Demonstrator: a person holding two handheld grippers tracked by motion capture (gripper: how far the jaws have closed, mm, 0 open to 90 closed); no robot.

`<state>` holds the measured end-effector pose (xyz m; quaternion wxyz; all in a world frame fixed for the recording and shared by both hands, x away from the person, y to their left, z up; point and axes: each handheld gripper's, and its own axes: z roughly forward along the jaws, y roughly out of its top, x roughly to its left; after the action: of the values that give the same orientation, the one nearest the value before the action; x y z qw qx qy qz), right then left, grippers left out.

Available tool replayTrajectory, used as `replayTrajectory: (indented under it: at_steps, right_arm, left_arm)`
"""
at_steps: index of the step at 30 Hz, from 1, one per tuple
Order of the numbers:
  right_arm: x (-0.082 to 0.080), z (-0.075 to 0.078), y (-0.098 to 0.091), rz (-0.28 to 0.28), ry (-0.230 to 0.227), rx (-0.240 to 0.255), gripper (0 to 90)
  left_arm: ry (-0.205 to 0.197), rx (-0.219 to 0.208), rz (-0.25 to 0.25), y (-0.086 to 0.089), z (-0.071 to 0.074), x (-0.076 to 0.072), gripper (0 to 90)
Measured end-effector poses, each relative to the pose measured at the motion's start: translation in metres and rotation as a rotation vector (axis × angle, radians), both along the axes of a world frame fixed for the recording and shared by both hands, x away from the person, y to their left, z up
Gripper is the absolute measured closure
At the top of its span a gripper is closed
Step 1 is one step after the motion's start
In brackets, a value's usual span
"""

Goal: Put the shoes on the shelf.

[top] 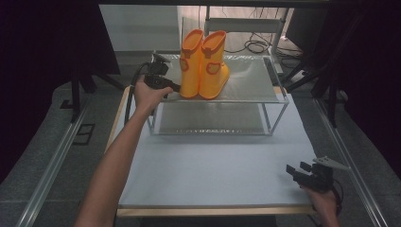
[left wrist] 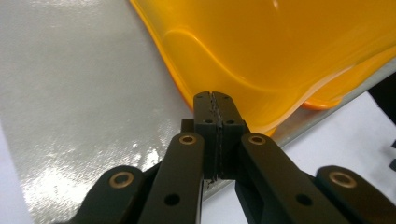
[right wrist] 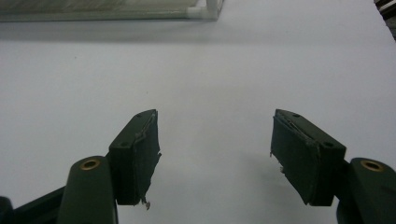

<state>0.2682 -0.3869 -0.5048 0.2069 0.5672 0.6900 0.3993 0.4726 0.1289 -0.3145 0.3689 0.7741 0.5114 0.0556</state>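
While left claw [top: 174, 87] sits closed by yellow boots [top: 204, 64], no legible writing

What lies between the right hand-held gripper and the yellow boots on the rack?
High view: bare pale tabletop and the rack edge separate right hand-held gripper from yellow boots.

2 orange-trimmed yellow rubber boots [top: 204, 65] stand upright, side by side, touching, on the rack's top shelf [top: 250, 80].

Pair of rubber boots [top: 204, 64]: upright, side by side on top shelf of rack [top: 279, 100] (left part), at counter's [top: 213, 170] far end; lower shelf [top: 210, 124] beneath.
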Motion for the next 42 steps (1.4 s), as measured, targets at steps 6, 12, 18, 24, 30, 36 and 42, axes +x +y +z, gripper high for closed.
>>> replayTrajectory:
  at_steps: [6,12,18,24,30,36,42]
  right_arm:
    - [0.001,-0.001,0.001,0.003,0.005,-0.009,31.9]
    - [0.001,-0.001,0.002,0.004,0.006,-0.004,31.9]
    - [0.000,0.000,0.002,0.002,0.003,0.002,31.9]
    - [0.000,0.000,0.002,0.005,0.003,0.003,31.9]
    - [0.000,0.000,0.003,0.008,0.002,0.006,31.9]
    - [0.001,0.000,0.003,0.013,0.002,0.002,31.9]
    - [0.001,0.000,0.001,0.007,0.006,0.006,31.9]
  left_arm:
    - [0.000,-0.023,0.014,-0.004,-0.002,-0.001,89.9]
    - [0.009,-0.039,0.007,-0.007,-0.001,-0.002,89.9]
    - [0.009,-0.047,-0.033,-0.023,0.000,-0.004,89.9]
    - [0.004,-0.048,-0.049,-0.038,0.002,-0.005,89.9]
    - [0.006,-0.061,-0.047,-0.043,0.002,-0.005,89.9]
    - [0.012,-0.080,-0.052,-0.039,0.000,-0.004,89.8]
    - [-0.013,-0.085,-0.050,-0.030,0.000,-0.006,80.7]
